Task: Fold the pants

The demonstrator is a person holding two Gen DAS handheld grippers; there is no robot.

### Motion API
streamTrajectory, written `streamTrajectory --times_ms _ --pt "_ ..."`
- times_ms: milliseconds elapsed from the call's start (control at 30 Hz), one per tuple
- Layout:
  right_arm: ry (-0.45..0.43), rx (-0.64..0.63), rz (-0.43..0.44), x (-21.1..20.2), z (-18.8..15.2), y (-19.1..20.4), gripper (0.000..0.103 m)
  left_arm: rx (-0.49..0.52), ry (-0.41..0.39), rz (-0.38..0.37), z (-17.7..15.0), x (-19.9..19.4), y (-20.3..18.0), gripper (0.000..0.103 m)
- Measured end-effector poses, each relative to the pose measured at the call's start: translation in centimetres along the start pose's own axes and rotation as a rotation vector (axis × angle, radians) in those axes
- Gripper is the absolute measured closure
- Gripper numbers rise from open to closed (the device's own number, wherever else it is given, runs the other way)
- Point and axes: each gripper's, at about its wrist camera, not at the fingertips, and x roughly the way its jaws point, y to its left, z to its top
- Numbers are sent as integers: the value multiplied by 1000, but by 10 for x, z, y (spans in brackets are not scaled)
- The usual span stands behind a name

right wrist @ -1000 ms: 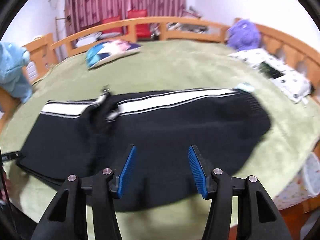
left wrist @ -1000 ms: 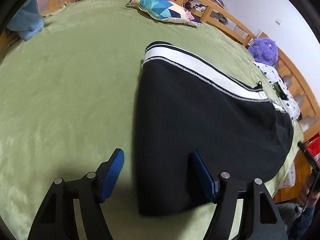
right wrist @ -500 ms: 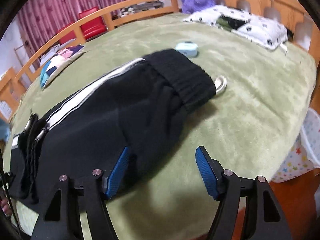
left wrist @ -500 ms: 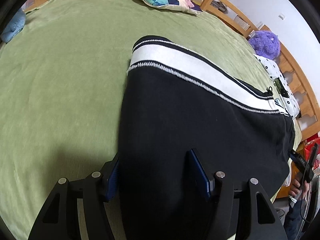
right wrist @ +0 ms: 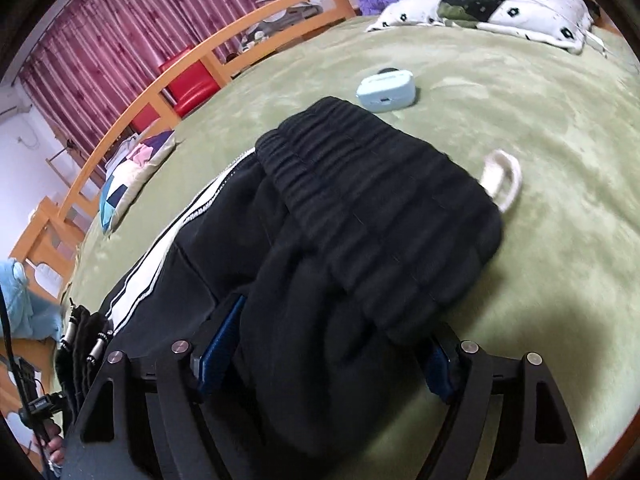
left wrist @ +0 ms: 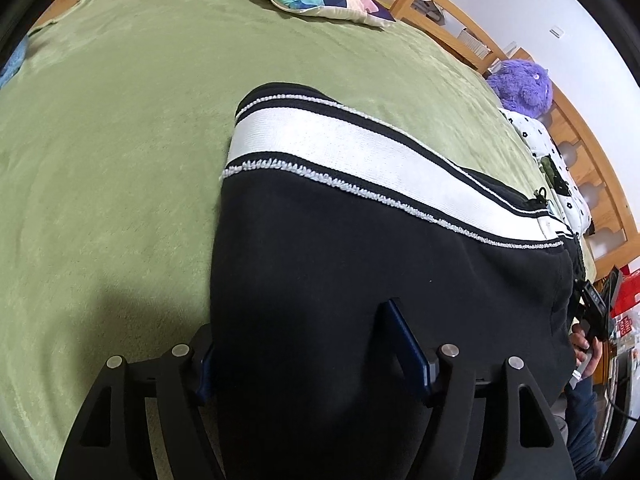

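Pants: the black pants (left wrist: 360,260) lie flat on the green bed (left wrist: 112,152), white stripe toward 1 o'clock.
Your left gripper (left wrist: 308,356): fingers spread wide, the pants hem lies between them.
Your right gripper (right wrist: 324,348): fingers apart, astride the ribbed waistband (right wrist: 384,208).

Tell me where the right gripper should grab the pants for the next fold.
Grip the ribbed waistband end of the black pants, at its near edge, coming in low from the near side along the green blanket. The right gripper already straddles that thick bunched fabric, fingers open on either side; the left gripper straddles the cuff end likewise.
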Motion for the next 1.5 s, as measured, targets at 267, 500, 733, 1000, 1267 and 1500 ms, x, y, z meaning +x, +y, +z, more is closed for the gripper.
streamTrajectory --times_ms 267,500,733,1000,1267,1500 --pt "-64 -33 -98 -33 3 42 73 -38 -93 -68 -7 -36 1 90" --pt "-229 -184 -150 -107 -1 146 77 -10 -221 -79 -4 -96 -11 91" --pt "-226 -211 56 -144 -13 227 78 -63 -318 9 8 -166 49 91" --pt "-96 -317 76 -91 -77 263 77 -173 -237 114 -16 -170 139 89" --pt "175 -193 -71 -30 -97 183 56 -215 -117 164 -37 -135 167 70" --pt "117 -269 -224 -58 -117 186 42 -191 3 186 -74 -135 171 36"
